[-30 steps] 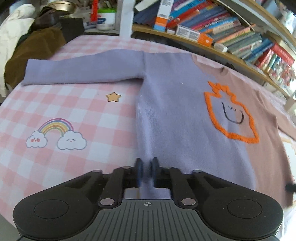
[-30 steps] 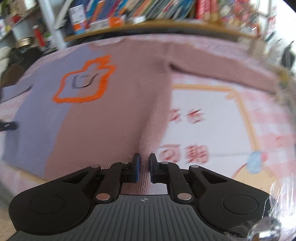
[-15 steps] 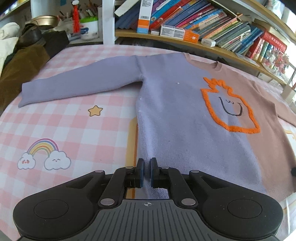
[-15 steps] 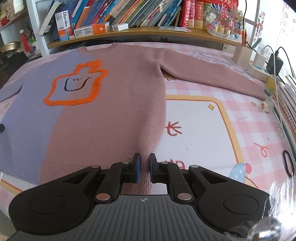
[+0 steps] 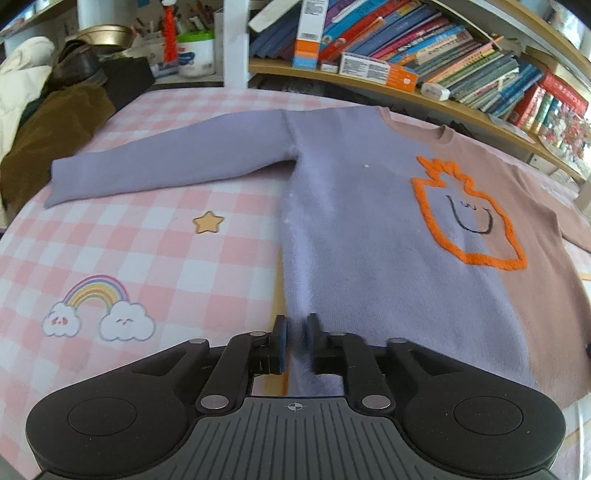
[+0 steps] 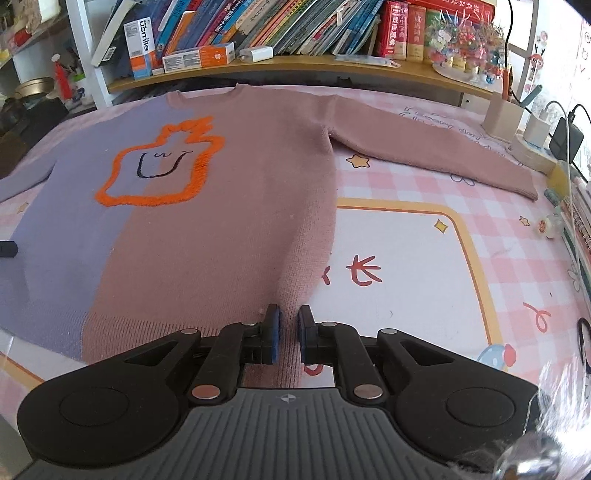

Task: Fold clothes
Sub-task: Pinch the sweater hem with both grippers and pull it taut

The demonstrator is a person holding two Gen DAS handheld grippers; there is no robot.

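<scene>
One sweater (image 5: 369, 240) is seen, spread flat and face up on a worktop (image 5: 147, 240) covered with a pink checked cloth; its half on the left is lilac, its half on the right brown, with an orange outlined figure across the chest. Both sleeves are laid out sideways — the lilac sleeve (image 5: 166, 166) to the left, the brown sleeve (image 6: 424, 147) to the right — and no fold is visible anywhere in the body. The left tool (image 5: 295, 343) is closed narrowly on the lilar corner of the hem, with fabric pinched between its pads; the right tool (image 6: 288, 336) is closed the same way on the brown corner of the hem, where a small ridge of cloth is raised toward the pads. As far as can be judged, the garment lies wholly unfolded and the whole fold is left to be made; with both hem corners gripped, a lift of the hem toward the collar seems likely, though a mere straightening pull cannot be ruled out. By count: one sweater, two sleeves, two tools, each holding one hem corner. Only this one garment is on the cloth — a heap of other clothes (image 5: 44, 129), brown and cream, is seen at the far left edge, their number not to be told. A shelf of books (image 6: 295, 29) runs behind the worktop.
</scene>
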